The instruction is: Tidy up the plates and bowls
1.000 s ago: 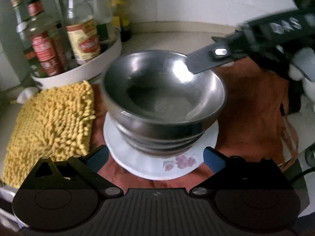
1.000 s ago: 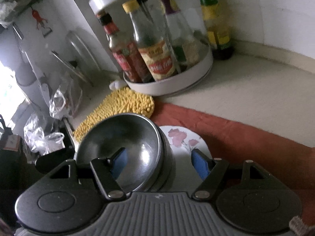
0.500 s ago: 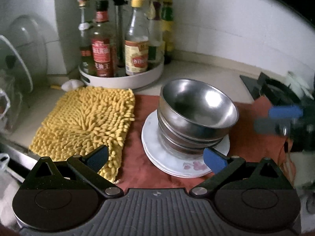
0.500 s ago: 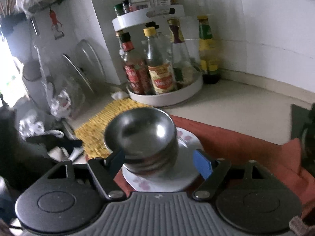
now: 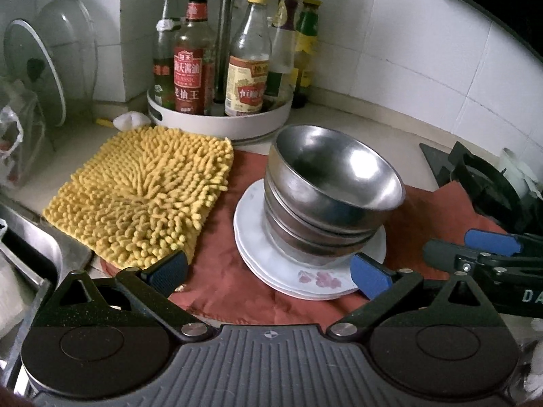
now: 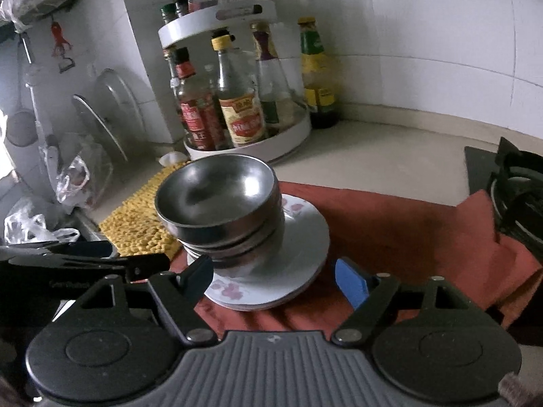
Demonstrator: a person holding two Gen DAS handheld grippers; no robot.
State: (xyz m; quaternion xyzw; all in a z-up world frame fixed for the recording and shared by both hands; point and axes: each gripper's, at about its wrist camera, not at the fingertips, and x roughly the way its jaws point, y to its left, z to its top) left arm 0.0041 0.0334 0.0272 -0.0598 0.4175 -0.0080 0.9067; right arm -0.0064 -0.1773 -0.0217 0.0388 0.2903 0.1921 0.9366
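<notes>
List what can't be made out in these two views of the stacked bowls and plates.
- How many plates: both views, only stacked rims show and the bowls cover the rest.
- Inside of the lower bowls: both views, hidden by the top bowl.
- Right gripper: left view, cut off by the frame's edge.
- Bottle labels: right view, blurred.

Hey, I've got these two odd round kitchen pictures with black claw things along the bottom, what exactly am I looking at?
Each picture comes from a fisheye camera on a hand-held two-finger gripper; a person carries one in each hand. One view looks out over the left gripper, the other over the right gripper. Both are open and hold nothing; the right one's jaws have just been opening. On the counter, nested steel bowls stand on white flowered plates on a red cloth. Beside them lies a yellow mat, with a rack of sauce bottles behind.
</notes>
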